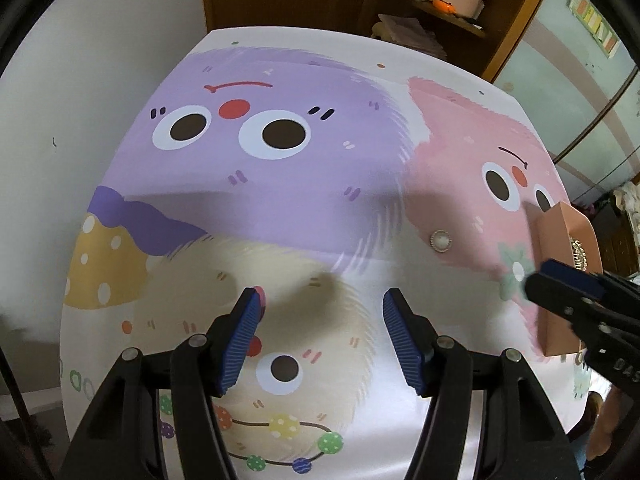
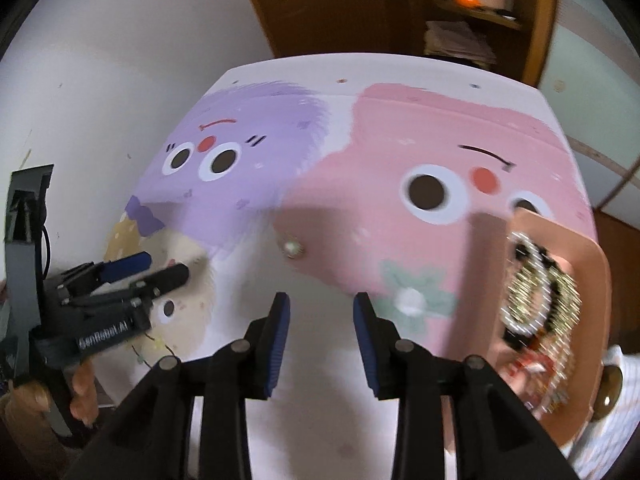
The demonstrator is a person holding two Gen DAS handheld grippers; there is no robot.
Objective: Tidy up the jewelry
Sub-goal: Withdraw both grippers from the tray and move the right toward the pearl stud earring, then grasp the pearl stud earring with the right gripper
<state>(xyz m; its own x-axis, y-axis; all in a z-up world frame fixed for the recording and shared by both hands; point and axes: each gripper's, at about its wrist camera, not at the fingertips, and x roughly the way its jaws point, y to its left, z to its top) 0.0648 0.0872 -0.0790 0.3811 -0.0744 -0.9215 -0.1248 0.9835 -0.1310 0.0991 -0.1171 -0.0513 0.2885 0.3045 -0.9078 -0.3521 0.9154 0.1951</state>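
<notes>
Smooth, faintly glossy printed table cover [image 1: 280, 208] across the frame's centre. At right centre, a pearly round earring [image 1: 440, 241] with a sparkly metallic rim. Matt peach plastic tray [image 2: 592, 280] at far right holds glittering gold-toned jewelry [image 2: 540, 300]. Ribbed blue rubbery pads [image 1: 240, 336] sit on matt black plastic fingers. Upper frame: varnished wood shelf [image 1: 516, 32].

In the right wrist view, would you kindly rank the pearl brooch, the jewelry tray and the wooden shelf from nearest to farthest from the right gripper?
From the right gripper:
1. Pearl brooch, just ahead, slightly left, alone on the mat.
2. Jewelry tray, off to the right side.
3. Wooden shelf, beyond the table's far edge.
</notes>
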